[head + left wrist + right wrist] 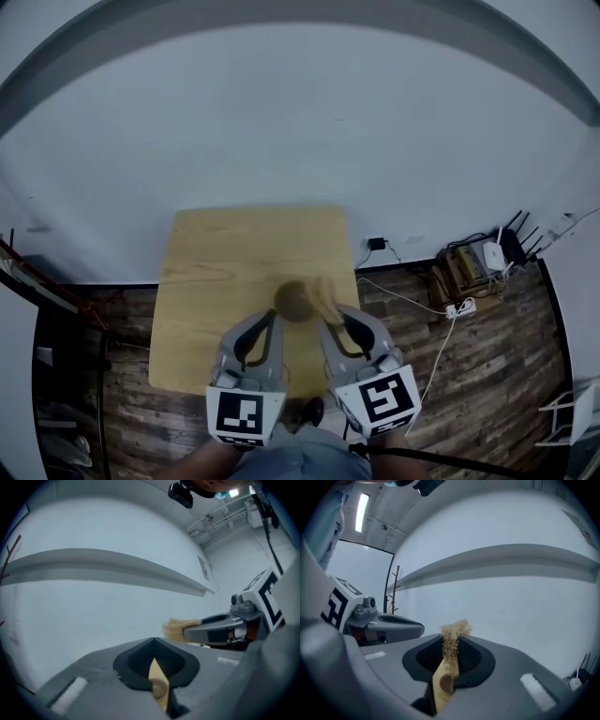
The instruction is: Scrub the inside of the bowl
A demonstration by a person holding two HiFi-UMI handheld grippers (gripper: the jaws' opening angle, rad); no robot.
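Note:
A small dark bowl (293, 300) sits near the front of the light wooden table (248, 248). My right gripper (330, 317) is just right of it, shut on a tan fibrous scrubber (326, 296). In the right gripper view the tuft (452, 637) sticks up out of the pinched jaws of that gripper (451, 641). My left gripper (275, 321) hovers at the bowl's left, near edge. Its jaws (153, 643) are shut to a thin slit with nothing seen between them. Only wood and a brown round patch show through the slit. The scrubber (176, 629) appears at the right there.
A plain white wall fills the far side. On the wooden floor to the right lie cables, a power strip and a box with a router (473, 264). A dark rack (37, 281) stands at the left, a white stand (567, 412) at the lower right.

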